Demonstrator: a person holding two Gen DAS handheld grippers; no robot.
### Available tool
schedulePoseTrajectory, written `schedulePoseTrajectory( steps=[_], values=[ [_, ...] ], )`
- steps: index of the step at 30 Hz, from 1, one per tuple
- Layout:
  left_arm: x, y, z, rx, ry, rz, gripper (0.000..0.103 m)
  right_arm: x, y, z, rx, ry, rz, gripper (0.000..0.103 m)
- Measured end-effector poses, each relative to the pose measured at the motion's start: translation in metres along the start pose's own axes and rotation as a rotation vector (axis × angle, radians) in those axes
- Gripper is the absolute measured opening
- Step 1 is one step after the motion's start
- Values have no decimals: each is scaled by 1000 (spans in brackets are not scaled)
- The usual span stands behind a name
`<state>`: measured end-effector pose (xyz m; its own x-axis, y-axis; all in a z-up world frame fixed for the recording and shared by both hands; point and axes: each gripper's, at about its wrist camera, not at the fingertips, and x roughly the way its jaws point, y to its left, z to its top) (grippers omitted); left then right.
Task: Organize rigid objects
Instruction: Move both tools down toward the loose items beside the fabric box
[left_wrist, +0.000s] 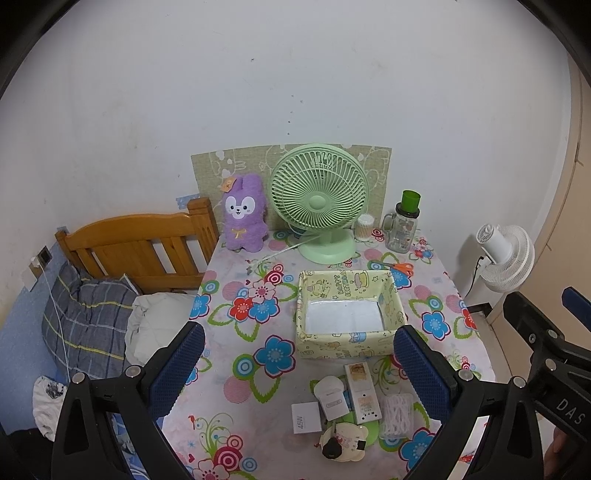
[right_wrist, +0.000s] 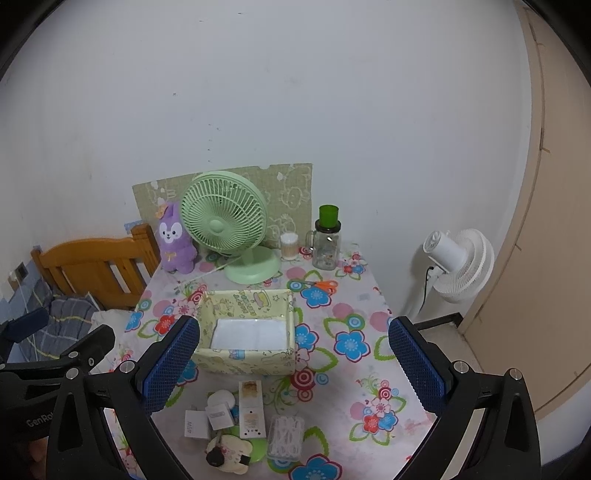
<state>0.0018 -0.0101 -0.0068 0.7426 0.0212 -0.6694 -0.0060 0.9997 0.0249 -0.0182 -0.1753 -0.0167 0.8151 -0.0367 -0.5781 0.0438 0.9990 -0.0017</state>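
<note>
Floral tablecloth (left_wrist: 236, 373) under a white wall, yellow box (left_wrist: 345, 314) mid-table with only its white lining showing, small items clustered at the near edge: charger (left_wrist: 306, 417), slim carton (left_wrist: 364, 393), clear case (left_wrist: 398, 415), green fan (left_wrist: 319, 199) at the far edge, left gripper (left_wrist: 299, 365) and right gripper (right_wrist: 295, 363) hovering above, jaws apart, holding nothing.

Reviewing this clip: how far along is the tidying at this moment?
Nothing looks done: the yellow box shows only its white liner inside. Nothing is in hand; the left claw and right claw are both open and hold nothing. All the small items are left on the table near the box: the white charger, the tall white packet, the clear case and the round cartoon item.
</note>
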Motion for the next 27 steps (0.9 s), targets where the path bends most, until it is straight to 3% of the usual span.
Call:
schedulePoseTrajectory(
  steps=[11, 27],
  values=[
    [18, -1, -10, -13, 9, 0, 103, 19, -4, -17, 26, 16, 7, 103],
    [74, -12, -62, 12, 94, -16, 103, 65, -14, -67, 68, 68, 4, 103]
  ],
)
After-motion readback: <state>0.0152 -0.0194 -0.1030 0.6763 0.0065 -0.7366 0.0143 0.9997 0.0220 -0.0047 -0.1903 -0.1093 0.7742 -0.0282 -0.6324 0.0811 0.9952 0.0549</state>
